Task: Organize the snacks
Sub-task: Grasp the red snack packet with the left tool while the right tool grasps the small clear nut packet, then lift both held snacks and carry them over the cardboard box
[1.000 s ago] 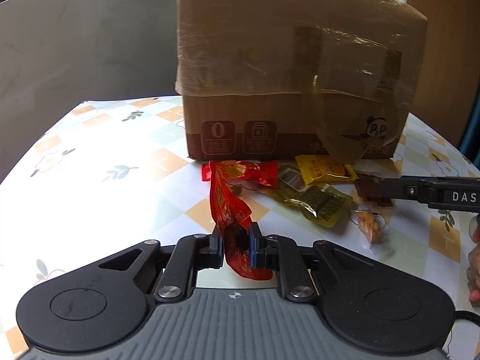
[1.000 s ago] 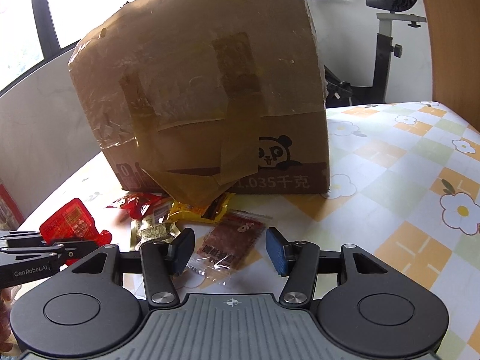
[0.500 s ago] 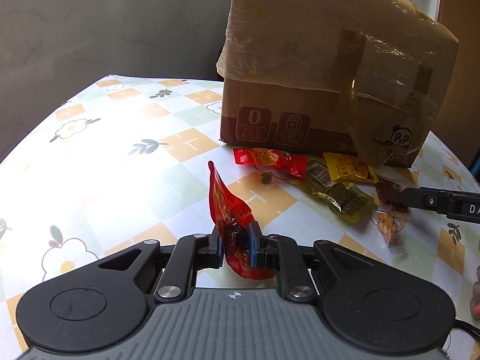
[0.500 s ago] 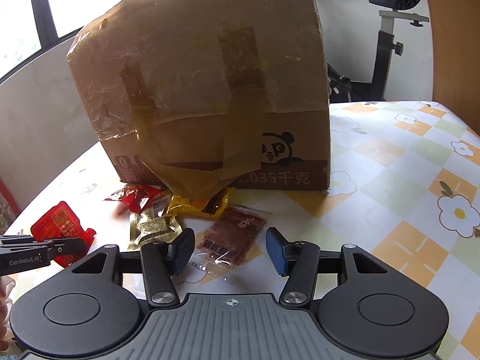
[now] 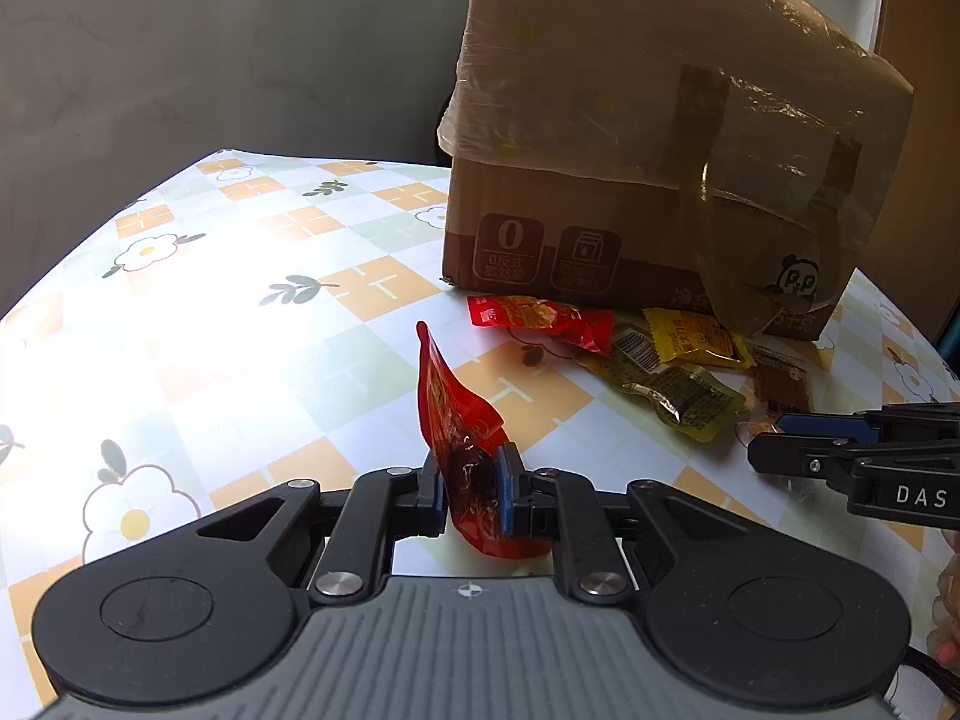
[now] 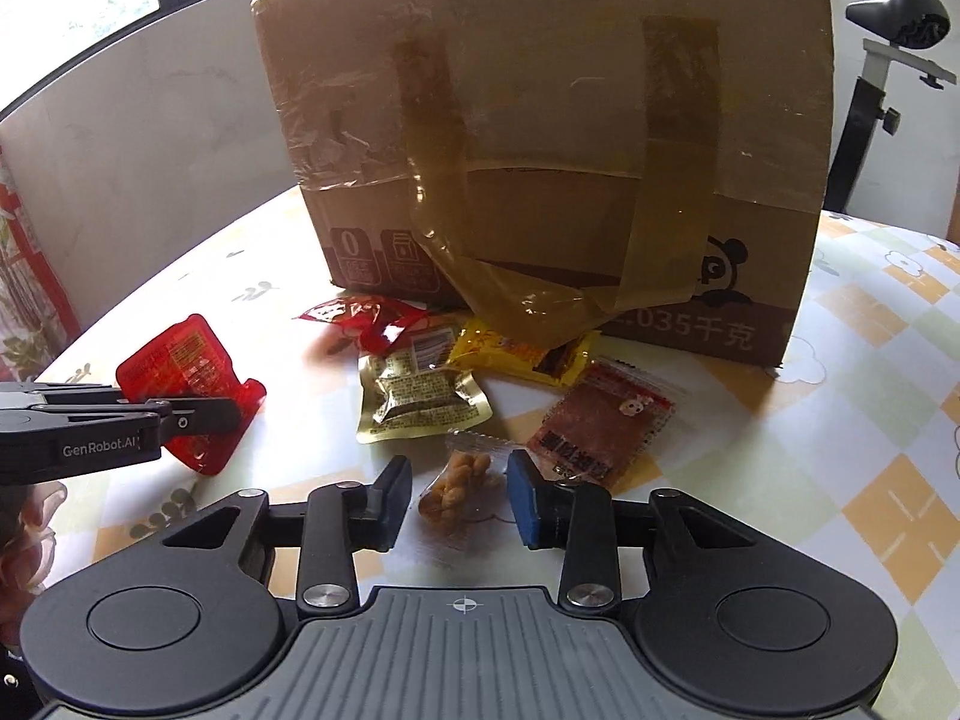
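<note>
Upright, red snack packet clamped in left gripper, long axis vertical, right gripper closing around peanut packet

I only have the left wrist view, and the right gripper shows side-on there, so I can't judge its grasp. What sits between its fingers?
Observer: In the right wrist view, a small clear peanut packet lies on the table between the fingers of the right gripper, whose jaws are closing.
Operator: Are the pads on it?
Observer: Not yet; a sliver of table shows between the packet and each pad.
Operator: Anything nearby it might catch?
Observer: A red-brown packet lies just past the blue pad, its near corner right beside it; I cannot tell whether they touch.
</note>
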Demonstrator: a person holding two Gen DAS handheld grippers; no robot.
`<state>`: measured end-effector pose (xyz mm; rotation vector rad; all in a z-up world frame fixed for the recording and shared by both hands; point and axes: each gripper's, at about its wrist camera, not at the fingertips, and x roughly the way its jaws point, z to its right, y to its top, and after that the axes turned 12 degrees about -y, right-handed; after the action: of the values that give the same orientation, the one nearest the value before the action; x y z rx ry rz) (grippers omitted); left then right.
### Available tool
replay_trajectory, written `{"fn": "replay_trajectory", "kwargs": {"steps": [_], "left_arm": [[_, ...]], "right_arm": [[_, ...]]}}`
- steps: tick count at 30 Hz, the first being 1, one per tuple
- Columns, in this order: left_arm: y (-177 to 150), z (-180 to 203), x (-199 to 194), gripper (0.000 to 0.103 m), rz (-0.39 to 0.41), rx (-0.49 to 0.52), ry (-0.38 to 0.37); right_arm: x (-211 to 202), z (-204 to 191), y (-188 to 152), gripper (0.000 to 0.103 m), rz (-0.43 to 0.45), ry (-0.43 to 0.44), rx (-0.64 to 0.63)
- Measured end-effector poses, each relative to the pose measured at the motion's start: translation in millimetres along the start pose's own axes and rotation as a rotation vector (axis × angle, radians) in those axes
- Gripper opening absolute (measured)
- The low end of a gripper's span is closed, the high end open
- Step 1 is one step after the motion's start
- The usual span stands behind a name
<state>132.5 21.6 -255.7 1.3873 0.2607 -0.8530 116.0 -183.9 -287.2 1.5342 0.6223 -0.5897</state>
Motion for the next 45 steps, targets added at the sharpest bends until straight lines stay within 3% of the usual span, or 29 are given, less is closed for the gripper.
{"fn": "replay_trajectory", "kwargs": {"steps": [6, 11, 27, 40, 45], "left_arm": [[-1.0, 0.0, -0.5, 0.017, 0.003, 0.005, 0.004], [-1.9, 1.0, -0.7, 0.017, 0.006, 0.009, 0.010], [0.2, -2.8, -3.0, 0.017, 0.003, -0.006, -0.004], [26.7, 9.3, -46.2, 0.016, 0.135, 0.010, -0.066], [64.6, 21.6, -65.2, 0.016, 0.217, 0.057, -0.092]], "right_arm": [[-1.9, 20.3, -6.0, 0.019, 0.028, -0.062, 0.072], [-2.0, 17.5, -10.3, 0.020, 0.057, -0.076, 0.040], [-3.1, 14.8, -9.5, 0.019, 0.060, -0.069, 0.020], [-38.8, 33.6, 4.3, 0.018, 0.178, -0.023, 0.110], [-68.4, 46.1, 27.6, 0.018, 0.283, -0.024, 0.121]]}}
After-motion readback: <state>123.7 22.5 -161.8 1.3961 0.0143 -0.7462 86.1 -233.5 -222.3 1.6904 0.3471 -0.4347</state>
